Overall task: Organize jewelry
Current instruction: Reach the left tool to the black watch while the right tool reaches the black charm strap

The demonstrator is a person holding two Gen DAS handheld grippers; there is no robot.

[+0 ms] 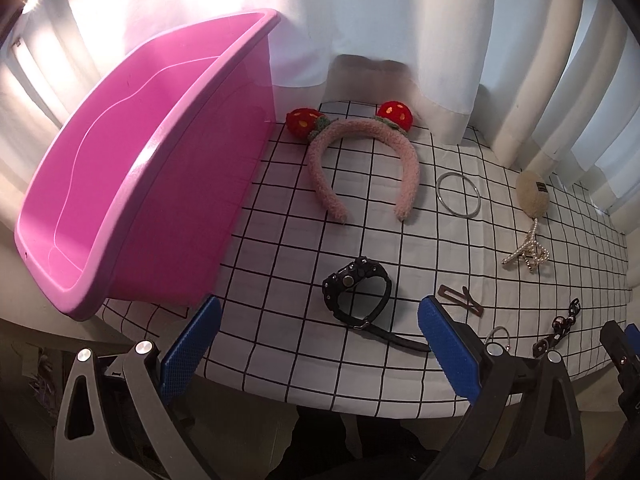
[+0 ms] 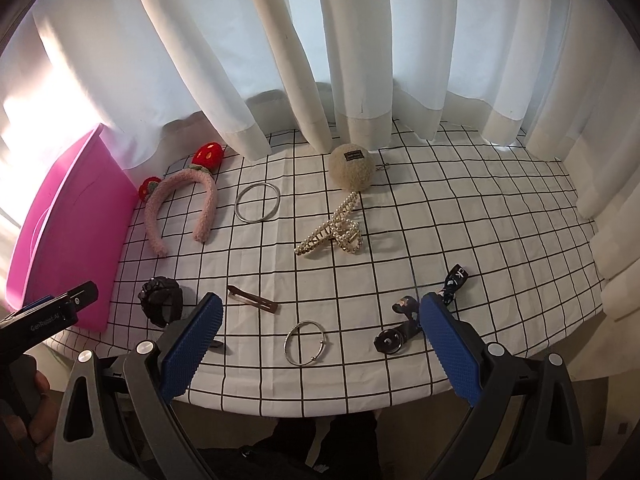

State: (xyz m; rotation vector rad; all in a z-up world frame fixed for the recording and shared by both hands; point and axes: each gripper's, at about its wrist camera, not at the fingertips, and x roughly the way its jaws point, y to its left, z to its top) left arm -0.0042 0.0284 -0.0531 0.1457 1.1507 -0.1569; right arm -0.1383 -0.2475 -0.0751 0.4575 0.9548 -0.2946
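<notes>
Pink bin [image 1: 160, 184] crowds the cloth's [image 1: 280, 264] left edge; watch [image 1: 356, 292] strap trails right; both grippers [image 1: 320, 312] [image 2: 320, 312] gape empty.

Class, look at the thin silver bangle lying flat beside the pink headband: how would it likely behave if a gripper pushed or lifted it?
The silver bangle is a thin, closed metal hoop, so probably stiff and light. Lying flat on the checked cloth, it would likely slide when pushed. Its slim, smooth wire gives the pads little hold, so it may slip or swing.

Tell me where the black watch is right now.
The black watch lies on the checked cloth near the front edge, beside the pink tub, between the left gripper's open fingers in the left wrist view.
</notes>
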